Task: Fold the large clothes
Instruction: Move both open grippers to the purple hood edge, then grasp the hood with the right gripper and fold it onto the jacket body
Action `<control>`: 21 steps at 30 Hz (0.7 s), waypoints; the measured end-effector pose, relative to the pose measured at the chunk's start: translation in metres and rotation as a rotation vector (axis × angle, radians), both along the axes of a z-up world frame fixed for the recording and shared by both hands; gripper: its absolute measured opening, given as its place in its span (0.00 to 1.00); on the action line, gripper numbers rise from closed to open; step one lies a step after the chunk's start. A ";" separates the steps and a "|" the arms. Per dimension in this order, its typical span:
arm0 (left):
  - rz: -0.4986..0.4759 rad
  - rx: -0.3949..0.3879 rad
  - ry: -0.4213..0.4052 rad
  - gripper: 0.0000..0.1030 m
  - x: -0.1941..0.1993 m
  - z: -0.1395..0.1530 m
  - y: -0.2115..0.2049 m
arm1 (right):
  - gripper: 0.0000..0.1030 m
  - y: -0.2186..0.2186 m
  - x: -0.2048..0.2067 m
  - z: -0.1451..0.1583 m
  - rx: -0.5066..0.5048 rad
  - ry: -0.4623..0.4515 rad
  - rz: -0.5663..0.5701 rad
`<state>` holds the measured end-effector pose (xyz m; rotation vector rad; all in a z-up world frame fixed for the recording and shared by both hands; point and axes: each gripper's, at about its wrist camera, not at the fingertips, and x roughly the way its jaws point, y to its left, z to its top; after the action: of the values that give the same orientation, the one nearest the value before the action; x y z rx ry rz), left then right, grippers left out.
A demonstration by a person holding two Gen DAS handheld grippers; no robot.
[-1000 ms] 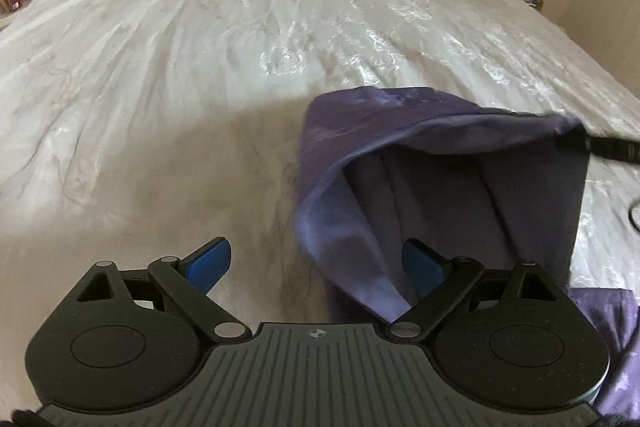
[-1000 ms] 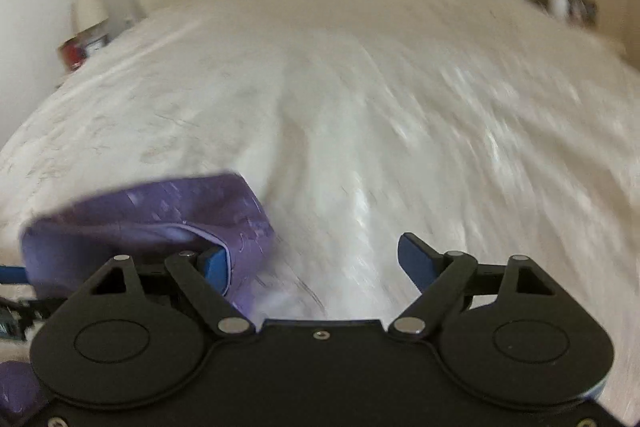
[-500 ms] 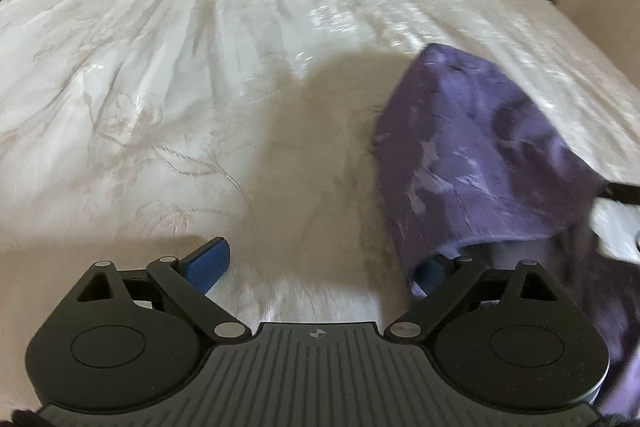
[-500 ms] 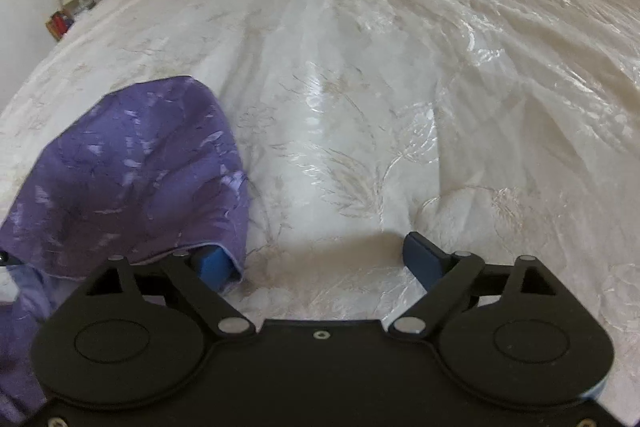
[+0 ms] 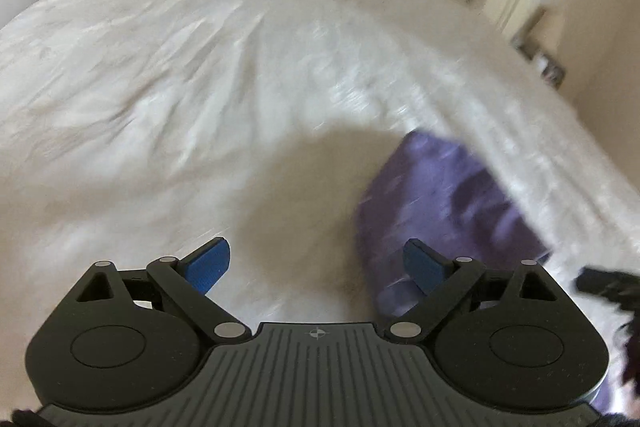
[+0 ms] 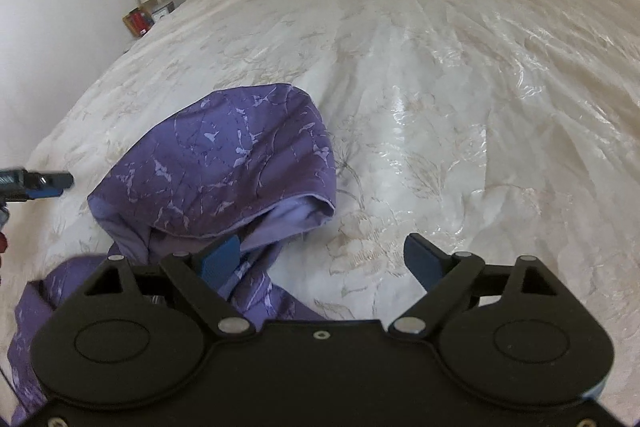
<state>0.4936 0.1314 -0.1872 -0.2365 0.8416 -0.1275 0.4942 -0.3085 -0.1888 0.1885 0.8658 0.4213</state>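
Where a second ago hung lifted in mid-air, now lies dropped on the cream bedspread (image 6: 440, 47): the purple garment (image 6: 224, 163), with its top layer doubled over the lower one. Sits at 10 o'clock in the right wrist view and, blurred, at 2 o'clock in the left. Shows the right gripper (image 6: 322, 259) spread wide, clamping nothing; cannot tell whether its left pad touches the fold's edge in front of it. Shows the left gripper (image 5: 316, 267) likewise wide apart over bare bedspread, with cloth just beside its right finger at 3 o'clock. Looks like one fold laid and let go. Probably leaves smoothing, then another fold. Trails toward 7 o'clock at the lower end, loose and bunched.
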 end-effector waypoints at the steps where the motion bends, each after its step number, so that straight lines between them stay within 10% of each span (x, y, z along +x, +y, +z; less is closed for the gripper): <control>1: -0.023 0.010 -0.016 0.92 0.002 0.004 -0.010 | 0.87 0.003 0.003 -0.001 0.006 0.003 -0.006; 7: -0.150 0.090 -0.039 0.92 0.037 -0.002 -0.066 | 0.87 0.017 0.008 0.002 0.010 -0.007 0.011; 15: 0.062 0.109 0.221 0.92 0.073 -0.073 -0.013 | 0.87 0.026 0.030 0.014 0.046 -0.047 0.009; 19: 0.024 0.119 0.204 0.92 0.074 -0.075 -0.007 | 0.86 0.033 0.051 0.008 0.076 -0.032 0.001; 21: 0.000 0.143 0.203 0.92 0.076 -0.077 -0.010 | 0.69 0.035 0.063 -0.005 0.075 0.010 -0.009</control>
<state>0.5699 0.1213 -0.2639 -0.1162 1.0484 -0.0437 0.5573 -0.2730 -0.1934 0.2635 0.8596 0.4455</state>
